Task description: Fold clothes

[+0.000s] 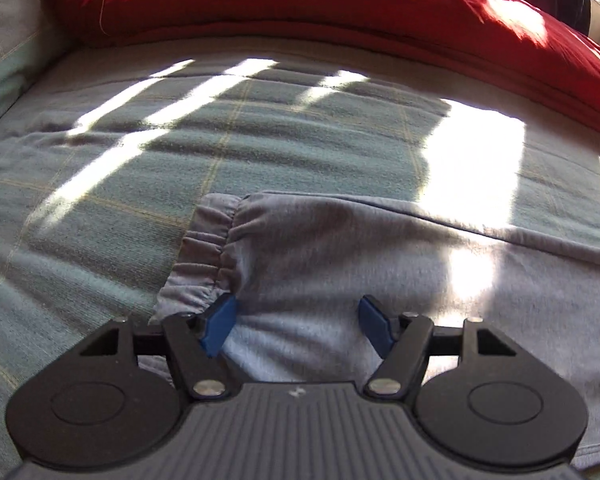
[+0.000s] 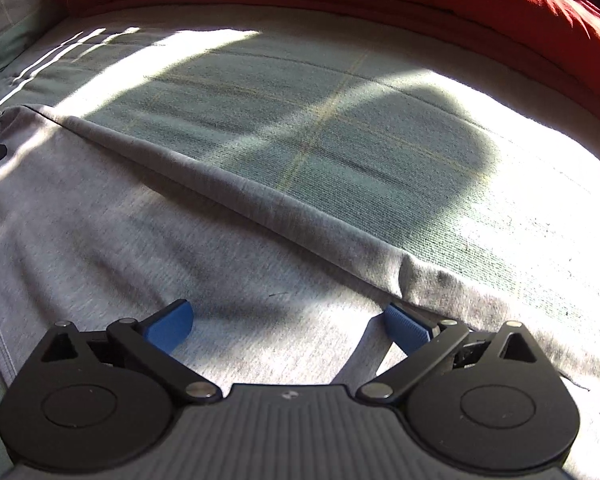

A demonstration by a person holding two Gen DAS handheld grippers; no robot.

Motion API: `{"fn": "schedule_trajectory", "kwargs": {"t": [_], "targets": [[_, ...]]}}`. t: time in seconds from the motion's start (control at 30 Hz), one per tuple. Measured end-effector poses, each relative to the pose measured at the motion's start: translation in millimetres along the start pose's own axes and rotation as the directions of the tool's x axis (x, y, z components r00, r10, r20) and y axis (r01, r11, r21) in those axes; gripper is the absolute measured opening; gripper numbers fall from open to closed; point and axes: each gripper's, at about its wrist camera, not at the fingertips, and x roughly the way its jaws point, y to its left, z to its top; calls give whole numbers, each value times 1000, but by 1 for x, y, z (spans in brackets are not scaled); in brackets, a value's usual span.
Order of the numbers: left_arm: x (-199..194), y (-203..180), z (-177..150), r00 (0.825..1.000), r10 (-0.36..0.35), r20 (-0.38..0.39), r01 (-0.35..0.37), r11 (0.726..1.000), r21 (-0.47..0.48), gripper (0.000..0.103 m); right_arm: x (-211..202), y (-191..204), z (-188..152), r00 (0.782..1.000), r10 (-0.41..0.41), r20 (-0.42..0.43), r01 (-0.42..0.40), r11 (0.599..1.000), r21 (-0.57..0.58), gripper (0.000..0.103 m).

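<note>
The left hand-held gripper point(image 1: 298, 326), blue pads spread wide and grasping nothing, is hovering low over the pale grey knit garment point(image 1: 340, 264) lying flat across the lower half of both frames on the green checked bedspread point(image 1: 140, 152); the right gripper point(image 2: 288, 326) is likewise splayed and empty above it. Whichever fold is coming, each gripper should be pinching close to an edge and lifting evenly so the layers are staying aligned. The left view is showing the gathered elastic cuff point(image 1: 204, 256) at centre left; the right view is instead showing the long rolled fold edge point(image 2: 260, 200) running diagonally. A red quilt point(image 1: 340, 4) is filling the top.
</note>
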Motion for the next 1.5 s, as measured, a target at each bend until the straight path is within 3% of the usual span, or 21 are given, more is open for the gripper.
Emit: {"fn": "schedule_trajectory", "kwargs": {"t": [0.17, 0.3, 0.43, 0.57, 0.7, 0.77, 0.83, 0.9, 1.03, 1.17, 1.23, 1.5], "targets": [[-10, -22, 5, 999, 53, -3, -53, 998, 40, 68, 1, 2, 0, 1000, -9, 2, 9, 1000, -7, 103], [-31, -58, -2, 999, -35, 0, 34, 991, 133, 70, -6, 1, 4, 1000, 3, -8, -3, 1000, -5, 103], [-50, -111, -18, 997, -73, -2, 71, 959, 274, 72, -35, -7, 6, 1000, 15, 17, -16, 998, 68, 103], [-58, -174, -44, 993, -115, 16, 96, 894, 439, 73, -39, -12, -3, 1000, -17, -1, 17, 993, 115, 103], [-61, -217, -73, 974, -225, 28, 177, 830, 529, 73, -21, -15, -14, 998, -64, -27, 67, 990, 123, 103], [-66, -235, -86, 946, -322, 24, 256, 794, 552, 73, -12, -17, -19, 995, -87, -40, 92, 988, 127, 103], [-71, -248, -96, 908, -420, 7, 340, 745, 574, 73, -8, -19, -15, 996, -88, -31, 91, 985, 145, 103], [-70, -260, -105, 881, -471, -33, 397, 701, 593, 73, -7, -21, -12, 996, -87, -28, 90, 984, 157, 103], [-54, -269, -122, 868, -454, -202, 484, 682, 548, 71, -7, -25, -11, 997, -74, -13, 75, 986, 148, 103], [-71, -263, -137, 875, -422, -236, 470, 627, 621, 75, -27, -42, -13, 998, -62, 3, 60, 985, 164, 103], [-79, -258, -137, 888, -401, -226, 447, 634, 631, 75, -44, -54, -17, 999, -36, 6, 34, 979, 199, 103], [-95, -245, -131, 921, -357, -158, 380, 730, 568, 75, -97, -83, -81, 996, 66, -57, -43, 941, 336, 103]]}}
